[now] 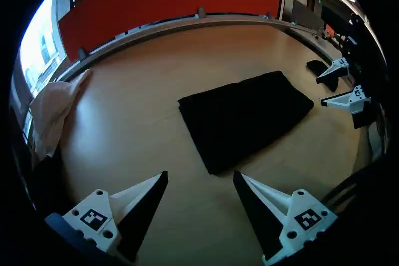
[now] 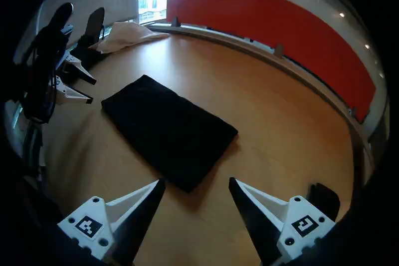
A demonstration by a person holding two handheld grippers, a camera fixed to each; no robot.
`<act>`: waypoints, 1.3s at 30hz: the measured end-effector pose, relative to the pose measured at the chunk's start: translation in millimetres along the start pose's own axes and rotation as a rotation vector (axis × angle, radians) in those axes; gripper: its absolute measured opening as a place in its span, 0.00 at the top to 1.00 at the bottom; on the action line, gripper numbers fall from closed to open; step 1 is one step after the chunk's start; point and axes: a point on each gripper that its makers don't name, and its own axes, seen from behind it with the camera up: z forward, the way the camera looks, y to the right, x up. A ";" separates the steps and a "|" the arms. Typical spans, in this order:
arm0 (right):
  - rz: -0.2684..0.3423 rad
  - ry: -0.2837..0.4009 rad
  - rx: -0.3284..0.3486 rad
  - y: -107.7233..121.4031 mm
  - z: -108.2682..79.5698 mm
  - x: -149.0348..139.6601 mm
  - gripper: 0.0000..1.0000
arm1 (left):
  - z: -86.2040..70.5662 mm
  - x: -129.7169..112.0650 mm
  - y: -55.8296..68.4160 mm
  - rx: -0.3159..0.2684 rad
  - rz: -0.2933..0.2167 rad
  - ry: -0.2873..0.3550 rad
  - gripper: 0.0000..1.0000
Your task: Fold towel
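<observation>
Neatly folded, the black rectangular cloth towel (image 1: 247, 119) lies on the tan wooden surface (image 1: 149, 91); left gripper (image 1: 199, 186) and right gripper (image 2: 197, 191) hover, fingers (image 1: 144, 201) spread, grasping nothing.

Black towel (image 2: 169, 131) lying folded on the wooden tabletop (image 2: 279, 116).
Right claw (image 2: 196, 182), fingers spread and empty, faces its near corner.

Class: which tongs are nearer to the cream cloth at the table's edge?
Left. The left tongs hover close to the cream cloth, which lies off to their side. The right tongs are across the black towel from it.
</observation>
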 end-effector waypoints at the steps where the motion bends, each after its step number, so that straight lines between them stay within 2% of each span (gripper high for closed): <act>1: -0.001 -0.001 0.002 -0.2 0.3 -0.5 0.01 | -0.5 -1.2 -0.2 0.002 -0.003 0.000 0.03; 8: -0.022 -0.010 0.025 -1.6 2.2 -2.4 0.01 | -5.6 -11.1 -2.2 0.021 -0.037 -0.001 0.03; 23: -0.096 -0.030 0.083 -5.3 11.4 1.7 0.03 | -32.9 -47.8 -11.1 0.082 -0.161 -0.006 0.03; 29: -0.116 -0.048 0.094 -4.8 14.3 -2.6 0.05 | -39.2 -57.8 -15.1 0.101 -0.186 -0.009 0.03; 34: -0.127 -0.066 0.098 -5.1 18.9 -9.4 0.09 | -42.4 -63.3 -16.1 0.110 -0.200 -0.009 0.03; 39: -0.129 -0.080 0.103 -5.8 24.1 -16.2 0.19 | -45.3 -70.5 -16.3 0.117 -0.213 -0.013 0.03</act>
